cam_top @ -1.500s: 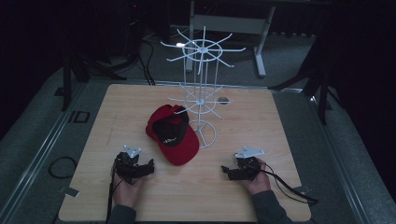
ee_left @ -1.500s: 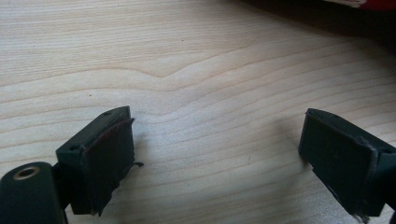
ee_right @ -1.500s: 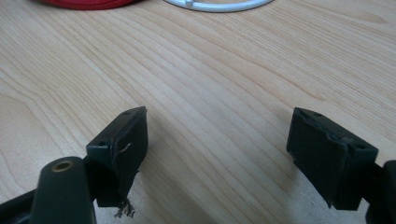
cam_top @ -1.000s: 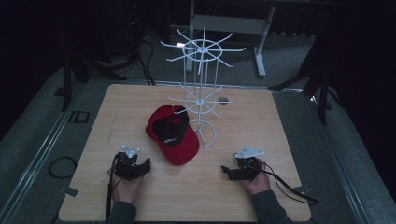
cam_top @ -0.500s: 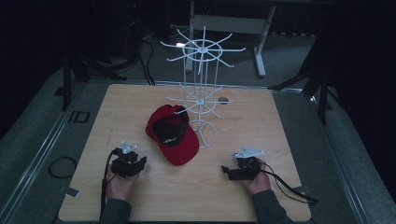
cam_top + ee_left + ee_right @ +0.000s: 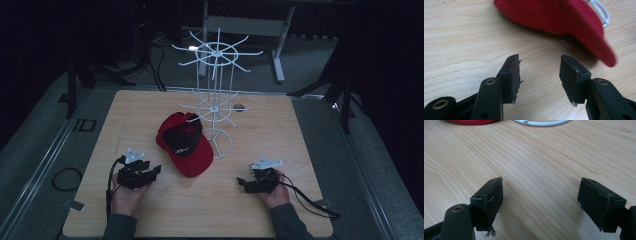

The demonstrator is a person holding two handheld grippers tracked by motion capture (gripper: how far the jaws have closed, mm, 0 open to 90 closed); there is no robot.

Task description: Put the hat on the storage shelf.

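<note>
A red cap (image 6: 186, 144) with a black front panel lies on the wooden table (image 6: 280, 125), its brim toward the person. Right behind it stands a white wire display rack (image 6: 216, 95) on a ring base. My left gripper (image 6: 150, 173) rests low at the front left, open, its jaws aimed at the cap's brim (image 6: 584, 27) a short way off. My right gripper (image 6: 244, 184) sits at the front right, open wide over bare wood, with the rack's ring base (image 6: 541, 122) at the top edge of its view.
A small dark round hole (image 6: 239, 107) is in the table behind the rack. Cables (image 6: 310, 200) trail from both grippers toward the table's front. Dark floor, a loose cable loop (image 6: 62, 178) and stand legs surround the table.
My left gripper has shifted slightly left and turned, its jaws now pointing toward the cap. The right gripper and the cap have stayed put.
</note>
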